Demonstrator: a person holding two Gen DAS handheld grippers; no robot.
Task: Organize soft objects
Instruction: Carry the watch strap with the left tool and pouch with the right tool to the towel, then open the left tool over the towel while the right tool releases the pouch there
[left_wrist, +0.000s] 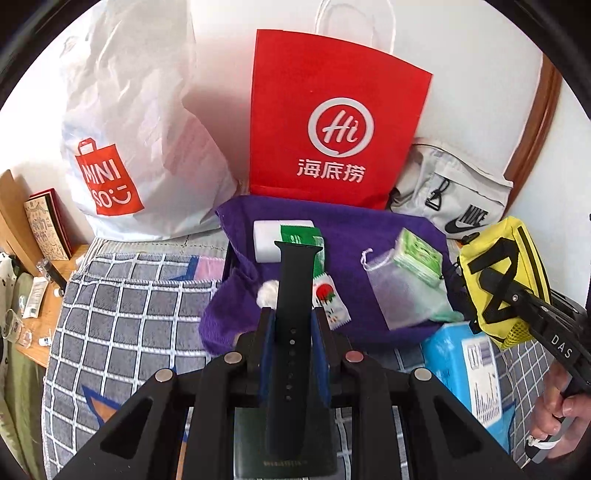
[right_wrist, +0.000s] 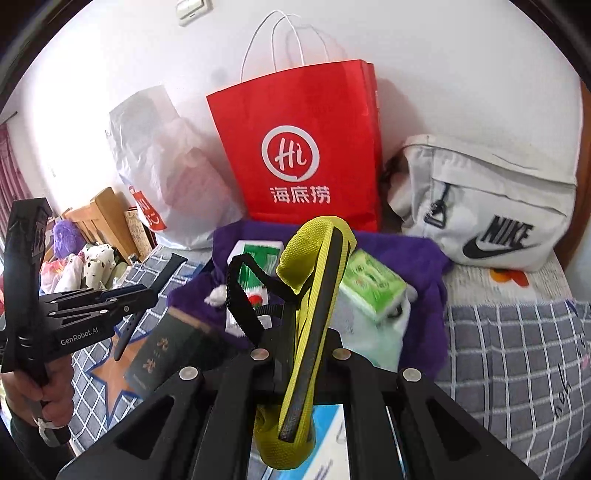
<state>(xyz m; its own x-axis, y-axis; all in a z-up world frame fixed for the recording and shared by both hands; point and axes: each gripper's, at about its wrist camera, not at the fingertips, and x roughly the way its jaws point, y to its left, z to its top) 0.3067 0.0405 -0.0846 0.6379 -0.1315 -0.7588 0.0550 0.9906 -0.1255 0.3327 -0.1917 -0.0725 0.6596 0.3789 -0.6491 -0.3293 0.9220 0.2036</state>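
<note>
My left gripper is shut on a black watch strap that stands up between its blue pads. It hovers at the near edge of a purple cloth spread on the checked bedcover. My right gripper is shut on a yellow pouch with a black stripe and black straps, held over the cloth's near side. In the left wrist view that pouch hangs at the right. On the cloth lie a mesh drawstring bag, a green tissue pack, a white roll and a strawberry sachet.
A red paper bag, a white plastic shopping bag and a grey Nike bag stand along the wall behind the cloth. A blue packet and a dark green booklet lie near me. A wooden side table is at the left.
</note>
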